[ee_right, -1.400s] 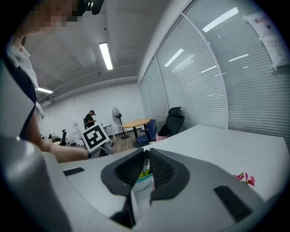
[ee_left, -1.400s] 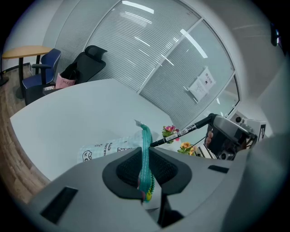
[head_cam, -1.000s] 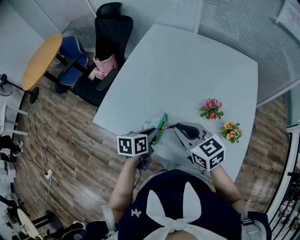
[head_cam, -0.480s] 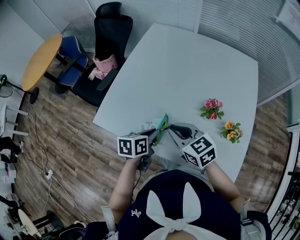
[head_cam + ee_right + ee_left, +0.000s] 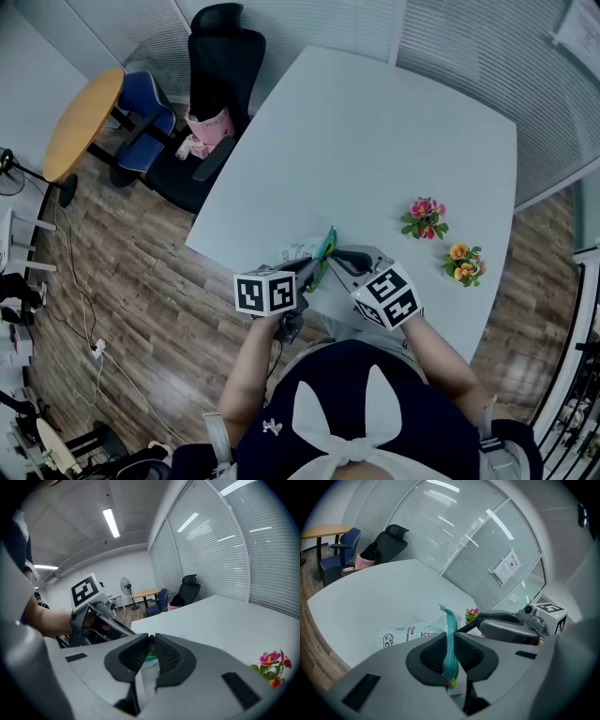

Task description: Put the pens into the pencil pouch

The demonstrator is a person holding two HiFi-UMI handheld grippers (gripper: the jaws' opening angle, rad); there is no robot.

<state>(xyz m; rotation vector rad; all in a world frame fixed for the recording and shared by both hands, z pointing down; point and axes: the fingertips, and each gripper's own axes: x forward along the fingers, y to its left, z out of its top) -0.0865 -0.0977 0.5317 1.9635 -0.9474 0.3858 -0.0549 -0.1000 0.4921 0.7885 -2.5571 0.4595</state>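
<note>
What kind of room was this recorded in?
Most likely an office meeting room: a large white table, a black high-back office chair beside it, and slatted blinds along the glazed walls. A small round wooden table stands nearby on the wood-look floor.

The pencil pouch [image 5: 300,251] sits at the table [image 5: 375,141]'s near edge, flowers [image 5: 424,217] seemingly well to its right.

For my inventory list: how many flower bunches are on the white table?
2. A pink bunch sits on the table toward its right side; an orange bunch sits just beside it, nearer the edge.
</note>
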